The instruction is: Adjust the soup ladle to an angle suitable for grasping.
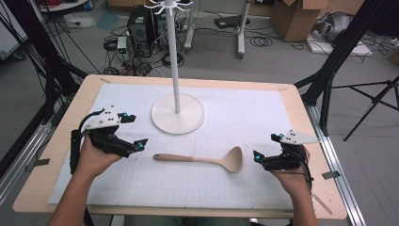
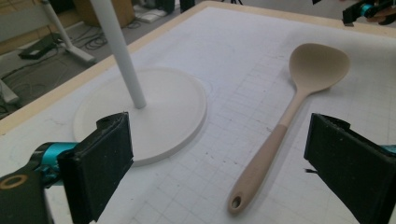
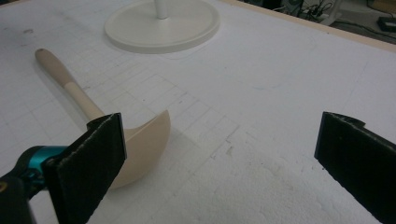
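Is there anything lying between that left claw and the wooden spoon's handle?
Nothing visible. Bare white mat separates the open left gripper from the ladle handle; the white stand sits farther back, off that line.

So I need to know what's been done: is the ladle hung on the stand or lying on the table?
Lying flat. The ladle rests on the white mat in front of the stand, with both grippers clear of it.
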Demonstrator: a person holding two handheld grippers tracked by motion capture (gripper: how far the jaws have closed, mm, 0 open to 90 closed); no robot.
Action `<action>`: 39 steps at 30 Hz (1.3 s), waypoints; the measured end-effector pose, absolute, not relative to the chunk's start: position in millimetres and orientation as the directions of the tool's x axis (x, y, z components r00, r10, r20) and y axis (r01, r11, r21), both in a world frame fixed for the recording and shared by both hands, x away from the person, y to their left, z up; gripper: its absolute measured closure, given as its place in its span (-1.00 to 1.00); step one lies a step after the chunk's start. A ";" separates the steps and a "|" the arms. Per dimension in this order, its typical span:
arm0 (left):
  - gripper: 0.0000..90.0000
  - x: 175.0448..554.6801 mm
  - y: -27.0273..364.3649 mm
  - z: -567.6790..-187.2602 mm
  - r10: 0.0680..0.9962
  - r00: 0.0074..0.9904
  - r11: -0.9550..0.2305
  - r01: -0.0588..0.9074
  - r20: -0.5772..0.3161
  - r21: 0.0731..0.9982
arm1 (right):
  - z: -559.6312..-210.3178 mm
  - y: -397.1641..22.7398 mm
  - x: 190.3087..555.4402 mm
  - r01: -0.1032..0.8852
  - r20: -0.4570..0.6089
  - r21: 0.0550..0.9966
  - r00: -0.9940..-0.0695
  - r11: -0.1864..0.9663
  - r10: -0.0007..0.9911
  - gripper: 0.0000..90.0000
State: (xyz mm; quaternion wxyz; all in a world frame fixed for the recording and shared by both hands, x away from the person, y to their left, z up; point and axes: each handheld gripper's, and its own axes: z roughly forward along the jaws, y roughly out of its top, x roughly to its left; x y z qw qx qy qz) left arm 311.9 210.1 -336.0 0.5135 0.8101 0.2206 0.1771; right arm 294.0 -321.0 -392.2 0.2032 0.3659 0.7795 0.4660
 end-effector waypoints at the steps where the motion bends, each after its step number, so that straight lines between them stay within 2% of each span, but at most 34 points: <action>1: -0.82 311.0 212.7 -337.0 0.543 0.838 -0.371 0.177 0.058 0.911 | -392.2 -321.0 294.0 0.381 0.024 0.875 -0.650 0.298 0.760 -0.99; 13: -0.96 303.6 220.9 -356.7 0.545 0.838 -0.340 0.184 0.034 0.922 | -392.7 -321.9 295.0 0.384 0.033 0.876 -0.649 0.291 0.760 -0.99; 39: -0.96 301.1 234.2 -368.1 0.530 0.847 -0.339 0.181 0.028 0.923 | -390.0 -324.1 296.7 0.374 0.052 0.889 -0.655 0.264 0.753 -0.99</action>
